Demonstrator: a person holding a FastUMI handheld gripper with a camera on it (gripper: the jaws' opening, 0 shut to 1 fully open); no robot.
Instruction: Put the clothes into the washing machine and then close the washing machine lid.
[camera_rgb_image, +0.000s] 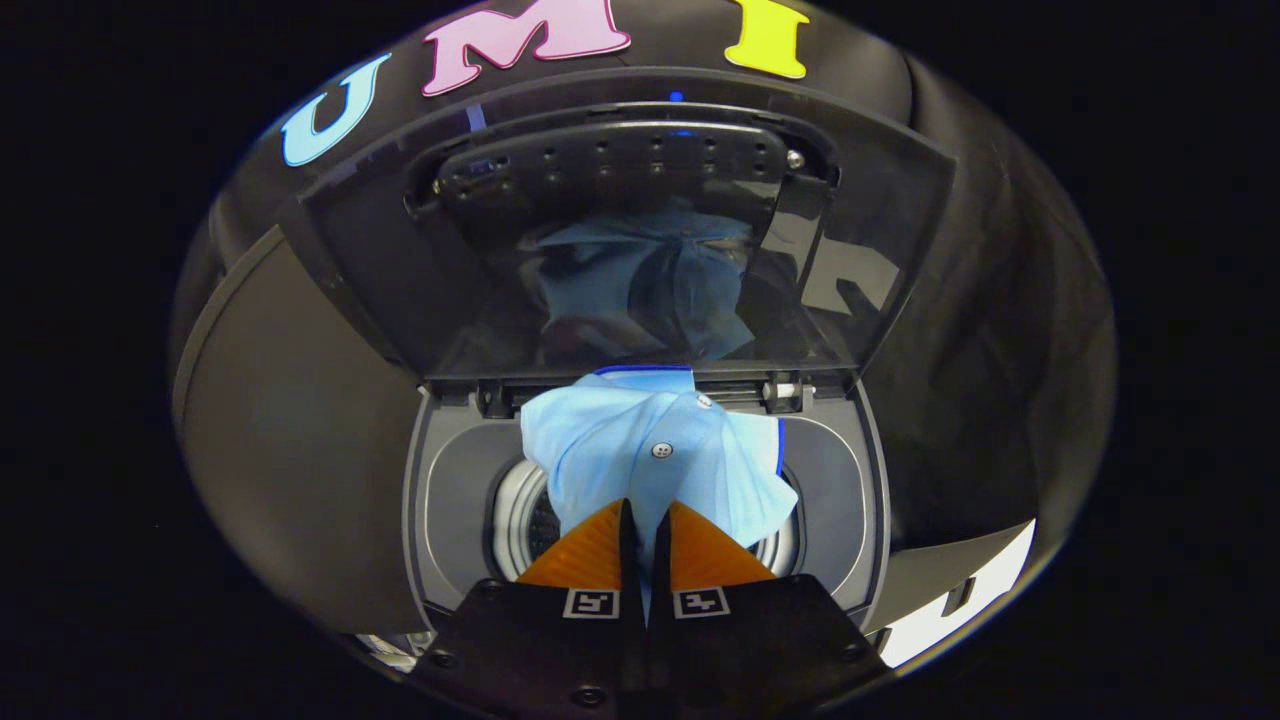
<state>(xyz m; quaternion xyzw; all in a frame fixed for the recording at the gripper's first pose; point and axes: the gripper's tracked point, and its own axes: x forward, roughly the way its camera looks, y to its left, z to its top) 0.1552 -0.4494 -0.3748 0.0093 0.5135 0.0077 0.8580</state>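
One light blue shirt (650, 450) hanging pinched between the gripper (643, 520) fingers, both pressing its fabric, dangling over the open drum (520, 515) of the washing machine (450, 500); lid (620, 250) standing upright beyond, mirroring the shirt.

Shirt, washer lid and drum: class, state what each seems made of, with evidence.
Shirt, pinched by the tongs: likely woven cotton-type cloth, matte, creased, buttoned. Lid: probably glossy tinted plastic or glass, since it mirrors the shirt. Drum: apparently perforated shiny metal.
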